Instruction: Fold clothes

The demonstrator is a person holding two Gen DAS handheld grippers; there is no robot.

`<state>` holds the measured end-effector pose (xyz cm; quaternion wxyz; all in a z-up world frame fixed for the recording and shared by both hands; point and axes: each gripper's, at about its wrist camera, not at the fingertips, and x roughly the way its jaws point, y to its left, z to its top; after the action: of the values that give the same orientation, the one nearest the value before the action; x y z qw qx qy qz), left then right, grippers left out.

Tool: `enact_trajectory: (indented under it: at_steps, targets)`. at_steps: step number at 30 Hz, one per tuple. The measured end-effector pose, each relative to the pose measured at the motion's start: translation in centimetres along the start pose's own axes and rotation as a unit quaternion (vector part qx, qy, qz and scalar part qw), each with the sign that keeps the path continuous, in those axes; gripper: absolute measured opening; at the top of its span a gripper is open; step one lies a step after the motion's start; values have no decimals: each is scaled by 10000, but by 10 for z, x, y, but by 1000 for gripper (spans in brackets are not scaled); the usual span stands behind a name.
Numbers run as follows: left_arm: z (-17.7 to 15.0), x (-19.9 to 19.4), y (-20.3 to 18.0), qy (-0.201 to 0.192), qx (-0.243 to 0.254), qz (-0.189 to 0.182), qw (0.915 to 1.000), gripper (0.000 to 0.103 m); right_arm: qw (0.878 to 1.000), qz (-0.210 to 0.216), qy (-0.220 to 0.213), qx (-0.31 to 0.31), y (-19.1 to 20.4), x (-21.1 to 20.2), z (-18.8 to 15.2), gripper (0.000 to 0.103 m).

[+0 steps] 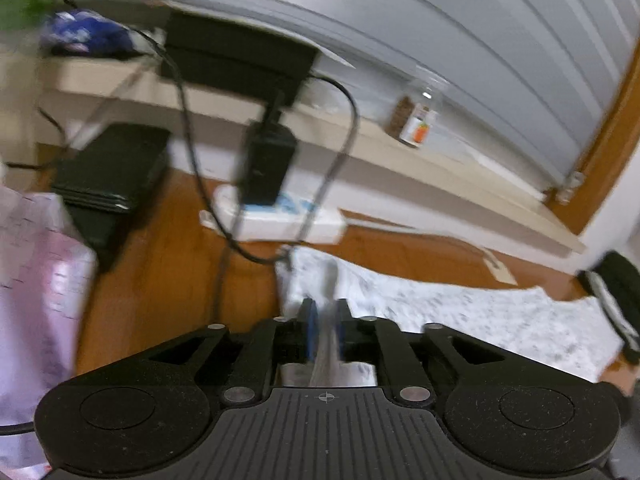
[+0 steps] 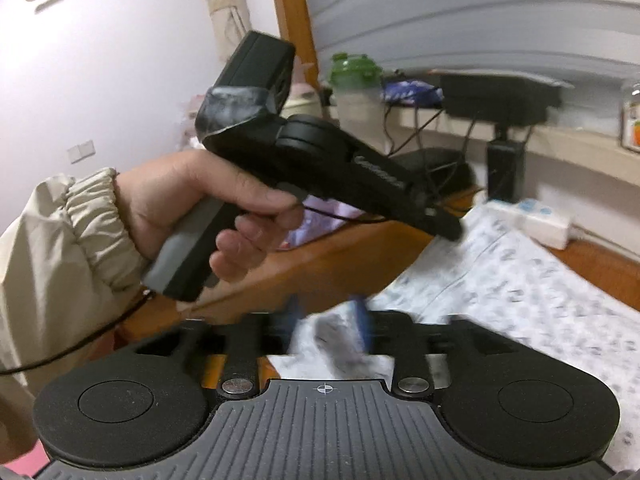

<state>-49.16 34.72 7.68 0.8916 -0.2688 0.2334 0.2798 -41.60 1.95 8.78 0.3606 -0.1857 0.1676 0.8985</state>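
white speckled garment (image 2: 520, 292), spread flat (wooden floor)

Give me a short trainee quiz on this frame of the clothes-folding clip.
1. True or false: the white patterned garment lies on a wooden surface.
2. The lid of the shaker bottle on the shelf is: A red, B green, C black.
3. In the right wrist view, what covers the wrist of the hand that holds the left gripper?
Key: 1 true; 2 B; 3 a beige sleeve with a gathered cuff.
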Motion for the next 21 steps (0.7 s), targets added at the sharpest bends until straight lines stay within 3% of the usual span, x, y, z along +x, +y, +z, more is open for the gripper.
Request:
enact_trajectory:
  at_steps: [2,3,7,10,12,13,18,21]
  targets:
    - [2,-11,-2,-214,55,328,9992,45,10000,-83,-44,-15,-1,-17,-6,47]
    - [1,-15,-2,-314,88,423,9986,45,9999,-125,-65,2,-2,-27,-10,47]
    - [-1,-26,-21,-505,230,327,9979,47,9988,-442,-150,133,-23,-76,-24,47]
    - [-5,-15,-46,-443,476,90,9978,62,9961,-864,-157,14,-28,-117,-40,45]
    - [-9,-3,-67,-329,695,-116,9970,63,9934,-1144,-95,14,-33,-142,-53,15]
    - [-11,5,-79,-230,813,-224,9962,64,9911,-1330,-71,32,-39,-152,-59,6]
    - [-24,35,-115,102,1158,-304,9928,67,9719,-2275,82,606,-106,-204,-85,8]
    - [-36,42,-116,220,1163,-234,9927,67,9533,-2917,276,732,-141,-213,-97,21]
